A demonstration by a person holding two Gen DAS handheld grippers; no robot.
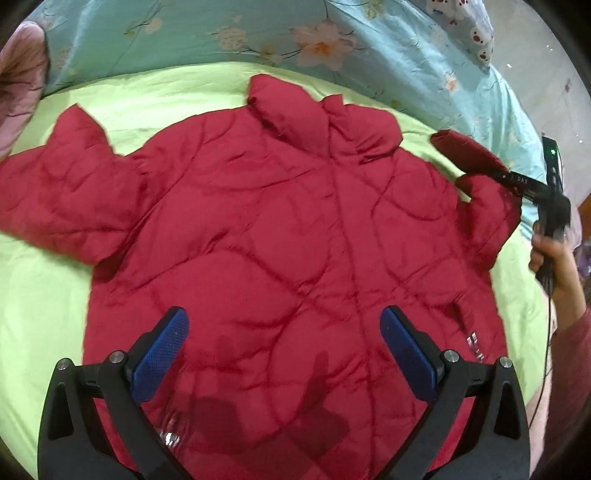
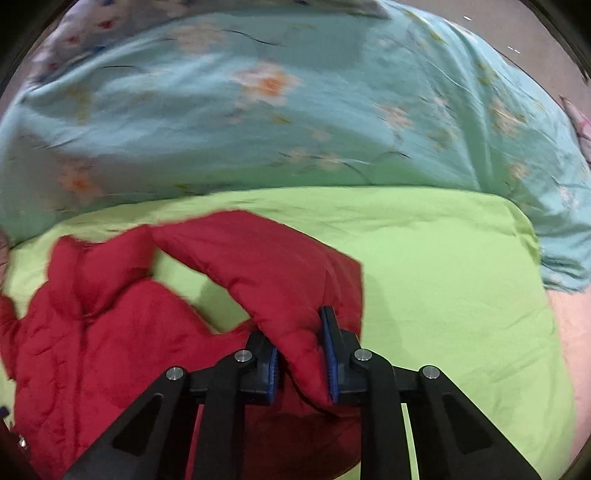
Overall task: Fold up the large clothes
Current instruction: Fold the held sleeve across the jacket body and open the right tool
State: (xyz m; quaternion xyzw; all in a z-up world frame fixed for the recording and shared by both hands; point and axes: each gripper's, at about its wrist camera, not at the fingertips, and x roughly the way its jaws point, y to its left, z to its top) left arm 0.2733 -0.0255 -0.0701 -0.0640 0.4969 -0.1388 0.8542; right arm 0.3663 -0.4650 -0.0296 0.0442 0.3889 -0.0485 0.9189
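Observation:
A red quilted jacket [image 1: 280, 229] lies spread flat on a lime green sheet [image 1: 40, 306], collar at the far side. My left gripper [image 1: 284, 325] is open and empty, hovering over the jacket's lower hem. My right gripper [image 2: 301, 339] is shut on the jacket's right sleeve [image 2: 266, 269] and holds it lifted off the sheet. In the left wrist view the right gripper [image 1: 517, 181] shows at the far right, gripping the raised sleeve [image 1: 472, 158]. The left sleeve [image 1: 55, 192] lies stretched out flat to the left.
A turquoise floral quilt [image 1: 258, 33] is bunched along the far side of the bed, also in the right wrist view [image 2: 295, 103]. A pink fabric [image 1: 18, 81] sits at the far left. Bare green sheet [image 2: 461, 295] lies right of the sleeve.

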